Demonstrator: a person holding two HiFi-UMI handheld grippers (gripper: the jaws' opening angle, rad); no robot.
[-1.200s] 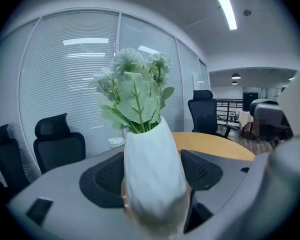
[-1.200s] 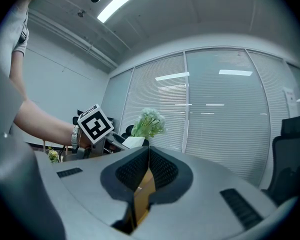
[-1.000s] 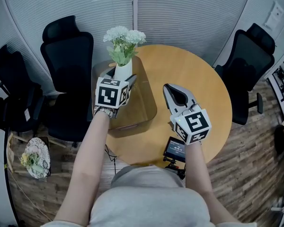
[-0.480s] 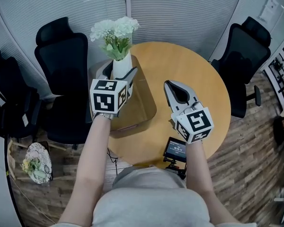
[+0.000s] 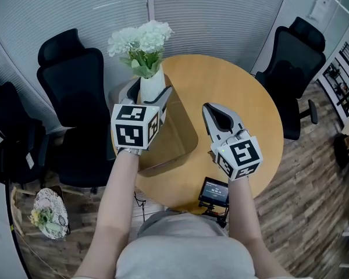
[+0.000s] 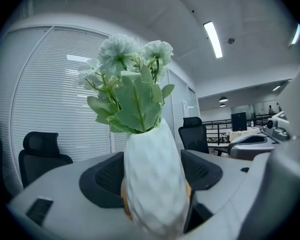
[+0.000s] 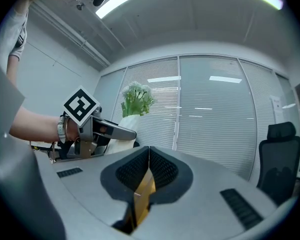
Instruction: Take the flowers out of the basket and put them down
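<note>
The vase (image 5: pixel 153 81) of flowers (image 5: pixel 141 38) is riding higher than before, upper left of frame, over the basket (image 5: pixel 177 141), with the left claw (image 5: pixel 149 95) grasping it. Keeping it upright is mattering most on the way to the counter (image 5: pixel 244 92). The right claw (image 5: pixel 212 109) is idling, clenched and empty.

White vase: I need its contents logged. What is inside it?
White flowers with green leaves rise from the white vase; its opaque wall hides the stems and anything else inside.
</note>
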